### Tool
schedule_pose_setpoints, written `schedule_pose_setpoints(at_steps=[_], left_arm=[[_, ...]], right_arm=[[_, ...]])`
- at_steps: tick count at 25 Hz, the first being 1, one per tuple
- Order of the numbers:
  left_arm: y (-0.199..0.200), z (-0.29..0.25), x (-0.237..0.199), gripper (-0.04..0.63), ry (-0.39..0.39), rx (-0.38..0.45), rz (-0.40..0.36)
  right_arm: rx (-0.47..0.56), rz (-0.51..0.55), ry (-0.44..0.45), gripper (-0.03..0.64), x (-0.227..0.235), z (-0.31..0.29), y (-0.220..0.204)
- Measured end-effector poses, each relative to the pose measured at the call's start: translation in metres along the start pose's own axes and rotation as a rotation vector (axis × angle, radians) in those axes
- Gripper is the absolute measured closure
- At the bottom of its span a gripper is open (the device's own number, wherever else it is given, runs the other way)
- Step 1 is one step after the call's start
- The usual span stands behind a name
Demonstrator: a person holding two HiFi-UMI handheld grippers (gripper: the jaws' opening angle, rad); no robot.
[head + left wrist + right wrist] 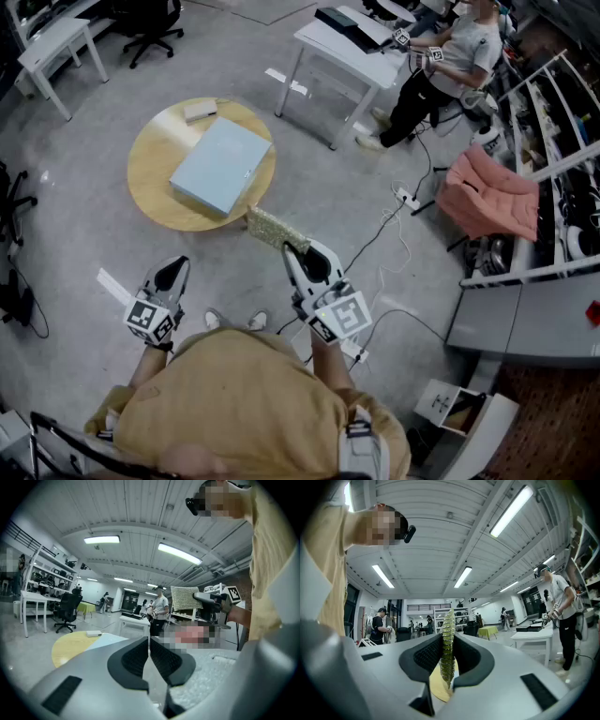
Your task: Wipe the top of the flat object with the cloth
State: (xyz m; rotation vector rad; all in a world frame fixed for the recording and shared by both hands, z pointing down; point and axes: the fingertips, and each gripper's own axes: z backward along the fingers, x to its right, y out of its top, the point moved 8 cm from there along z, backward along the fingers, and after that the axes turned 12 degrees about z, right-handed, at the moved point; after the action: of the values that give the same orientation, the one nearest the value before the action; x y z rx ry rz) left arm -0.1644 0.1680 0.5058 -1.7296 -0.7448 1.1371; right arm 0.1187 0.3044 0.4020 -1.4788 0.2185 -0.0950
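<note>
A round yellow table (155, 183) stands on the gray floor. A flat light-blue thing (221, 165) lies on top of the table, a bit toward its right side. A small pale block (200, 112) sits at the table's far edge, apart from the blue thing. The right gripper (296, 251) is just off the table's near edge. Its jaws are pinched tight on a bumpy green-yellow cloth (448, 641), which sticks up between them. The cloth's far end reaches the table's rim, near the blue thing's closest corner. The left gripper (176, 267) is also on the near side of the table, over the floor. Its jaws are pressed together with nothing in them.
</note>
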Motion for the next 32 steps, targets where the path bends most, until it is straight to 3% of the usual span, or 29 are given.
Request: schedule_pose_setpoints(at_steps=[14,27,32], left_arm=[[-0.031,-0.024,0.062,0.580,0.098,-0.017,0.046],[-0.044,-0.012,0.073,0.580,0.222,0.024,0.052],[-0.046,-0.012,0.069,0.580,0.230,0.038,0.065]], right_arm=[[0.024,-0.030,0.122,0.556,0.041,0.042,-0.002],[0.048,-0.056,0.230,0.555,0.057,0.033,-0.014],[0.042,-0.056,0.240,0.555,0.054,0.028,-0.015]])
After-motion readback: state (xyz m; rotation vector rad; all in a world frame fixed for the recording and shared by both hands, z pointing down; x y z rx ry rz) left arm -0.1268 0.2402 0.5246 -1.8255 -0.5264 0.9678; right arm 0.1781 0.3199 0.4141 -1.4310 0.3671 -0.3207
